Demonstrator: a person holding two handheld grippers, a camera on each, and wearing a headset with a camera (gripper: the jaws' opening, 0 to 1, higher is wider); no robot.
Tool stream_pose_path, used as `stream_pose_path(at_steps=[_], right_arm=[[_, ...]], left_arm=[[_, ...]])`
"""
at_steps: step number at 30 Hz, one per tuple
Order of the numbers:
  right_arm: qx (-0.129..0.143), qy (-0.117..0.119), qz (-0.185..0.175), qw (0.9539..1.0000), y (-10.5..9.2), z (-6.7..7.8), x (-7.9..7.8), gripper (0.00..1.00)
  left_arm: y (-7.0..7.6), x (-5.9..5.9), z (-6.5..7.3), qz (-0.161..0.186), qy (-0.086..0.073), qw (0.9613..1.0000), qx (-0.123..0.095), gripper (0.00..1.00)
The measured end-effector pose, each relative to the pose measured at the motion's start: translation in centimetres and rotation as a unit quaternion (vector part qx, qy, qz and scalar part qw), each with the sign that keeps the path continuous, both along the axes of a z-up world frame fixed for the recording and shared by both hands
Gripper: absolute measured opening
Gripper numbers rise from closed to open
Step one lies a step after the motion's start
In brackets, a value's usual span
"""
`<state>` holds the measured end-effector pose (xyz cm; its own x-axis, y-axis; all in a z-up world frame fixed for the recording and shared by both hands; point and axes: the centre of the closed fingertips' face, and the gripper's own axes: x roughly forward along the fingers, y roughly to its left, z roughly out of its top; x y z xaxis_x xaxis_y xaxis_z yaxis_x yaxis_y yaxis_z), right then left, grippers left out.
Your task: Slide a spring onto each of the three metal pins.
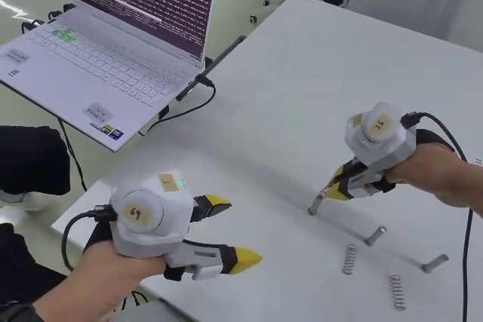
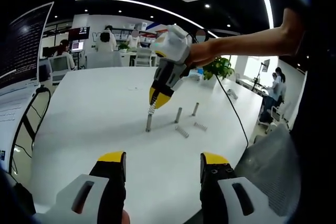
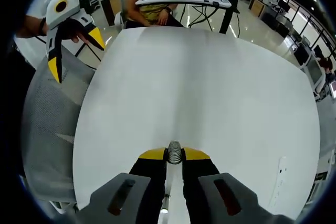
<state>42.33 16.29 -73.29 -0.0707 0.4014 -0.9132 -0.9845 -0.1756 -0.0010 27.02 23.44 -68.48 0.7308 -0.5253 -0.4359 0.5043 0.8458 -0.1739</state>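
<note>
Springs number three. Two loose springs (image 1: 349, 259) lie on the white counter (image 1: 302, 73) at lower right of the head view, among three metal pins (image 1: 375, 235). The third spring (image 2: 151, 109), a short silvery coil, is pinched in the fingers of the right gripper (image 1: 335, 188), which is angled down just over the leftmost pin (image 1: 313, 207). At lower left, the left gripper (image 1: 240, 231) hovers with fingers spread.

Most of the white table (image 1: 302, 88) lay bare, leaving wide passage between the left gripper (image 1: 241, 231) and the right gripper (image 1: 330, 191). Three pins (image 1: 375, 235) stood close by the right one, with two loose springs (image 1: 349, 259) lying among them. A laptop (image 1: 113, 43) and its black cable (image 1: 192, 105) hemmed the far left edge.
</note>
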Motion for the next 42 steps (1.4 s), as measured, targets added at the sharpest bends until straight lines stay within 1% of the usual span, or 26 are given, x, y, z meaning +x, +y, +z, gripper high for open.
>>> stream_pose_path(at_steps=[6, 17, 27, 33, 42], right_arm=[[-0.008, -0.001, 0.009, 0.9999, 0.0, -0.4, 0.0, 0.08], [-0.020, -0.005, 0.023, 0.9995, 0.3, -0.9, -0.2, 0.08], [-0.036, -0.008, 0.037, 0.9986, 0.5, -1.9, -0.1, 0.08], [-0.052, -0.011, 0.047, 0.9975, 0.4, -2.8, -0.1, 0.08], [-0.062, -0.011, 0.053, 0.9966, 0.6, -3.7, -0.1, 0.08]], left_arm=[[0.2, -0.2, -0.1, 0.003, 0.003, 1.0000, -0.002, 0.52], [0.4, -0.3, -0.2, 0.007, 0.006, 1.0000, -0.003, 0.51], [0.3, -0.2, -0.3, 0.008, 0.007, 0.9999, -0.006, 0.51], [0.3, -0.3, -0.4, 0.009, 0.009, 0.9999, -0.008, 0.51], [0.3, -0.2, -0.5, 0.010, 0.010, 0.9998, -0.010, 0.50]])
